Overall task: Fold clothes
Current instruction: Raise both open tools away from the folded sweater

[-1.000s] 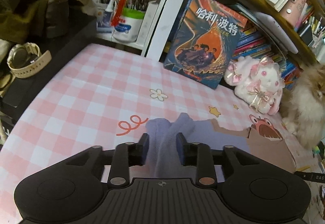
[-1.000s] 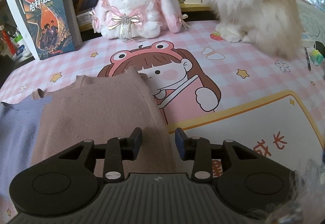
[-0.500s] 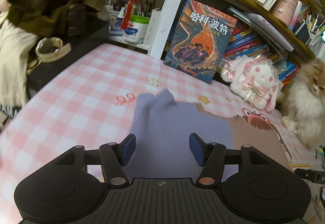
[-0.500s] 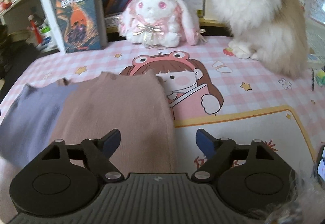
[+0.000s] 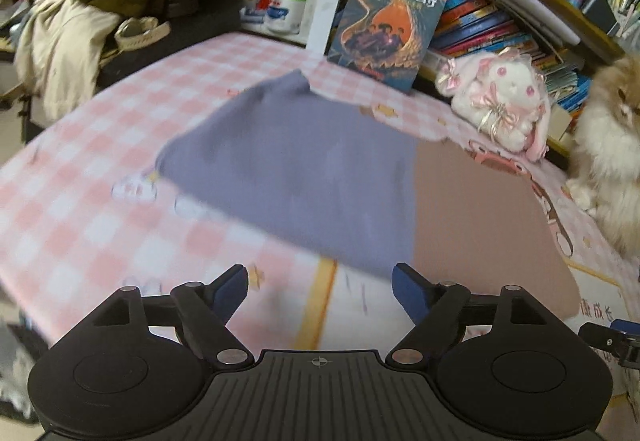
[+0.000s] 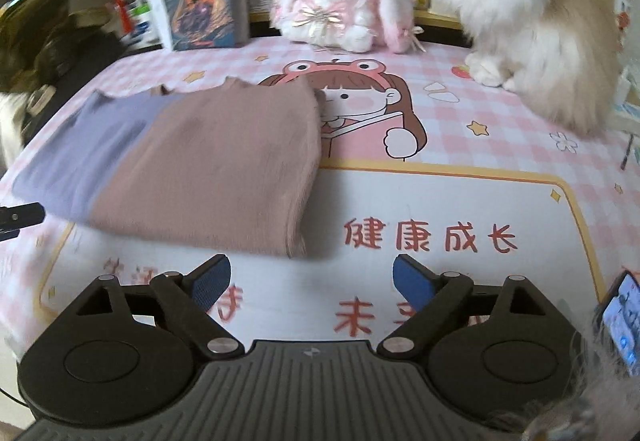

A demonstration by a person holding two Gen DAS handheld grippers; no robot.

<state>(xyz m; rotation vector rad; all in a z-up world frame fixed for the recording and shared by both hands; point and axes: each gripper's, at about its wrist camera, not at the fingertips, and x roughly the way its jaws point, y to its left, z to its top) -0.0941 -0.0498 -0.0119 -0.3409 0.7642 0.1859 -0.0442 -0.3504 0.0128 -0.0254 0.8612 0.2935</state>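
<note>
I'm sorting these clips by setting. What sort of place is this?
Most likely a home bedroom or study corner: a bookshelf crammed with books, a plush bunny and a fluffy cat on a pink checked mat, with folded clothes laid out.

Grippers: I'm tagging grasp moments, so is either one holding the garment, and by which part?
Nothing is held. The left gripper and right gripper are both opening, empty, short of the garment.

The cat [image 5: 612, 161] is cut off by the right edge in the left wrist view, and its head is cropped at the top in the right wrist view. The purple garment's [image 5: 288, 169] near edge is motion-blurred. The phone [image 6: 620, 321] is partly cropped; its screen is unreadable.
</note>
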